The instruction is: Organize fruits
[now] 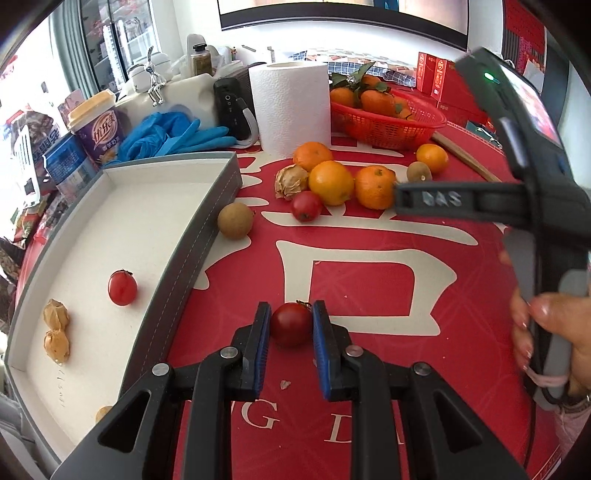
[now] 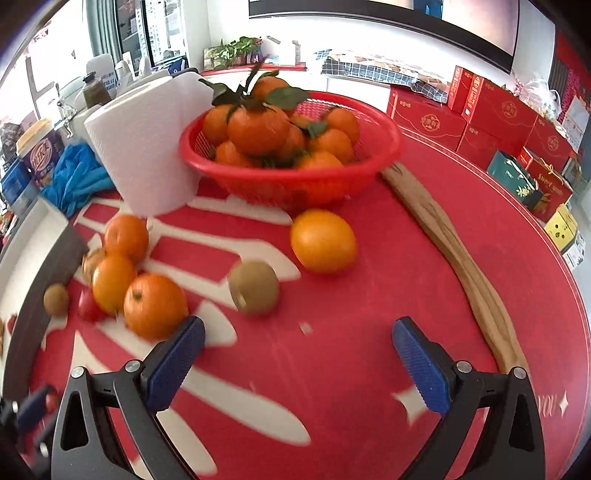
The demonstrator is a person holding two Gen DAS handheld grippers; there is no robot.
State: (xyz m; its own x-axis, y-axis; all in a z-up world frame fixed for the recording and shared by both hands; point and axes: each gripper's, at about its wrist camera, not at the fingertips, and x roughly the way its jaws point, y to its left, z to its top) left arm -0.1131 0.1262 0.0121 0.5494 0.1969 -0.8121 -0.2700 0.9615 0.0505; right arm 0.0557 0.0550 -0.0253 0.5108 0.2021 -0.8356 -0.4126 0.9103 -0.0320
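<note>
The left tool point(image 1: 291, 324) grips the dark cherry tomato point(image 1: 291, 323); the tray point(image 1: 207, 236) lies at ten o'clock — nearest this hand. The right tool point(image 2: 299, 350) is open, empty.

Home living room, wall television point(image 1: 343, 14), festive red tablecloth point(image 1: 369, 295), stacked gift boxes point(image 2: 480, 118)

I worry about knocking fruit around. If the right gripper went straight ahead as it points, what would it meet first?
Probably the kiwi, slightly left of the open right gripper; the lone orange lies beyond. Depth is uncertain.
</note>
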